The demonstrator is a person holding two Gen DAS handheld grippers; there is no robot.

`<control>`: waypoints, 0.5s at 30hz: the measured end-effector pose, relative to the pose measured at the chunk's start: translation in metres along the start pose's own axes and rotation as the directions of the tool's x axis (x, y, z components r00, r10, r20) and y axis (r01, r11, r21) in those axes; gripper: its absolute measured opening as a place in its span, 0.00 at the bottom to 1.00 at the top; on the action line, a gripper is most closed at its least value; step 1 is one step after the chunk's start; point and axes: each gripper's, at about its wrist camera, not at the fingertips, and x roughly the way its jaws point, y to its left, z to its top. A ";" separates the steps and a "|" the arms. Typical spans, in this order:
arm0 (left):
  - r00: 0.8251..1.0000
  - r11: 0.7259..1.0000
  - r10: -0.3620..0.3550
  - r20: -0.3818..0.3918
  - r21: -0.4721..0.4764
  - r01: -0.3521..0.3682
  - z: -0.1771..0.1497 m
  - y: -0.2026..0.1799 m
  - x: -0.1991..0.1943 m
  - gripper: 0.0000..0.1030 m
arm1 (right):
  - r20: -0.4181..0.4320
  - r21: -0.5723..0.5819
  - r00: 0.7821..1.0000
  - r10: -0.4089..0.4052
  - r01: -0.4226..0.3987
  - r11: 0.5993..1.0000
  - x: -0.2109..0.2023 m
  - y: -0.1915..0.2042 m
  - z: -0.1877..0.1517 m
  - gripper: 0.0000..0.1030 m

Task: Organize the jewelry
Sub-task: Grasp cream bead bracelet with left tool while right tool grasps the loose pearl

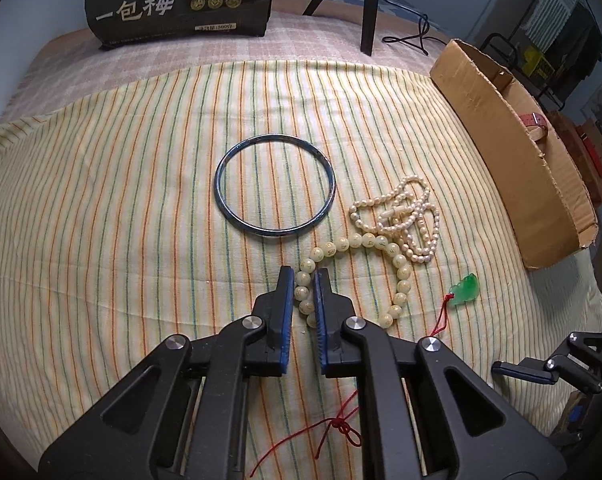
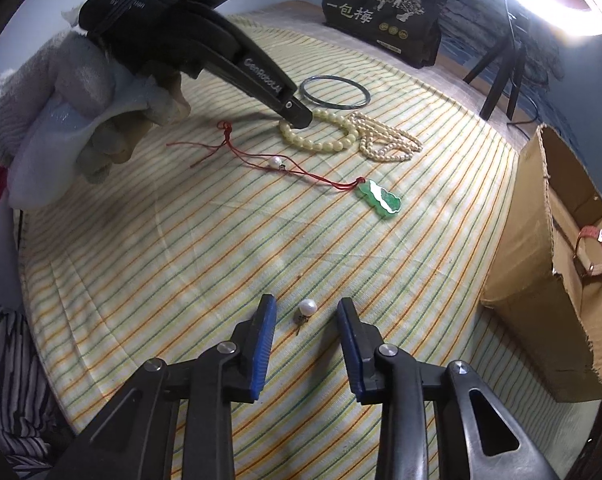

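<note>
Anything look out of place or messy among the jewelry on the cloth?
Yes. The pearl necklace lies bunched in a tangle, overlapping the bead bracelet. Two pearl earrings are split up: one by the red cord, the other between the right tongs.

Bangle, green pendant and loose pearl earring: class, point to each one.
Bangle (image 1: 275, 185): left wrist view, on its far rim.
Green pendant (image 2: 381, 199): right wrist view, on its middle.
Pearl earring (image 2: 307, 306): right wrist view, on the pearl.
</note>
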 end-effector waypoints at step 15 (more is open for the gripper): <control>0.997 0.997 -0.038 0.068 -0.067 0.042 -0.007 0.012 -0.027 0.05 | 0.014 0.075 0.999 0.045 -0.046 0.996 -0.005 -0.013 -0.004 0.06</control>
